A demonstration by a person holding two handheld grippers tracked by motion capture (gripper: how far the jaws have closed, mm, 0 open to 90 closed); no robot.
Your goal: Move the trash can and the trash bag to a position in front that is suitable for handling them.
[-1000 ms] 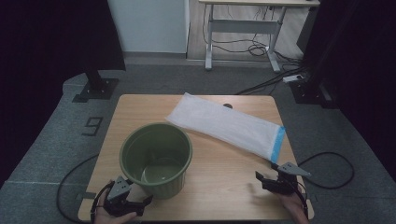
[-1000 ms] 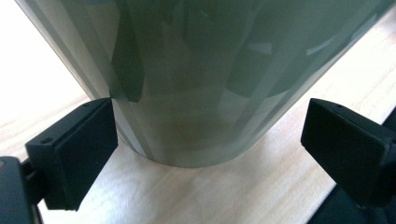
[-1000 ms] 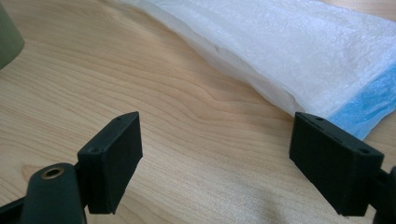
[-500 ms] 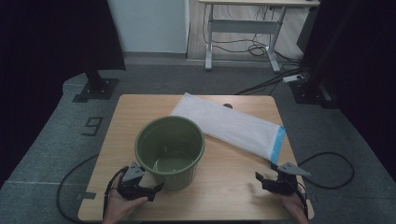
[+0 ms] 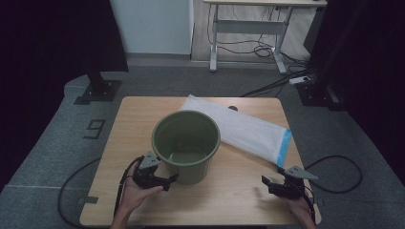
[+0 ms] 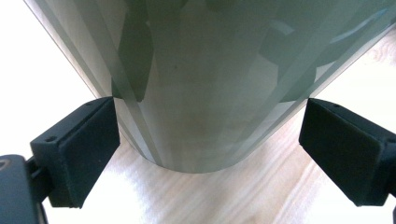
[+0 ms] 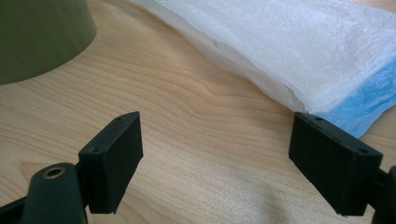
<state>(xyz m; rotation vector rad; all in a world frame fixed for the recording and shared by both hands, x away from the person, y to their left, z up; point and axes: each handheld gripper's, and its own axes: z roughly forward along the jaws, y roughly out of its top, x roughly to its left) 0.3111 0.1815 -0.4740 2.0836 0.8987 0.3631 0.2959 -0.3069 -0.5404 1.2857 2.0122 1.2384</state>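
Observation:
An empty olive-green bucket [image 5: 186, 143] stands upright in the middle of the wooden table [image 5: 143, 114]. My left gripper [image 5: 168, 181] is at the bucket's lower left side, near the base. In the left gripper view the left gripper [image 6: 208, 135] is open, and the bucket's wall [image 6: 201, 84] bulges between its jaws, touching the left pad [image 6: 77, 149]. A white plastic bag [image 5: 243, 129] with a blue end lies flat behind and to the right of the bucket. My right gripper [image 5: 266, 181] rests open near the front right edge; its view shows the right gripper [image 7: 217, 149] with bare wood between its jaws and the bag [image 7: 289, 51] ahead.
Cables trail off the table from both grippers. A black stand base [image 5: 98, 90] sits on the grey floor at the far left, and a desk frame [image 5: 248, 36] with loose cables stands beyond the table. Bare wood lies between the two grippers.
The left gripper has moved right and forward along the table, and the bucket has shifted right and away with it. The right gripper has stayed still.

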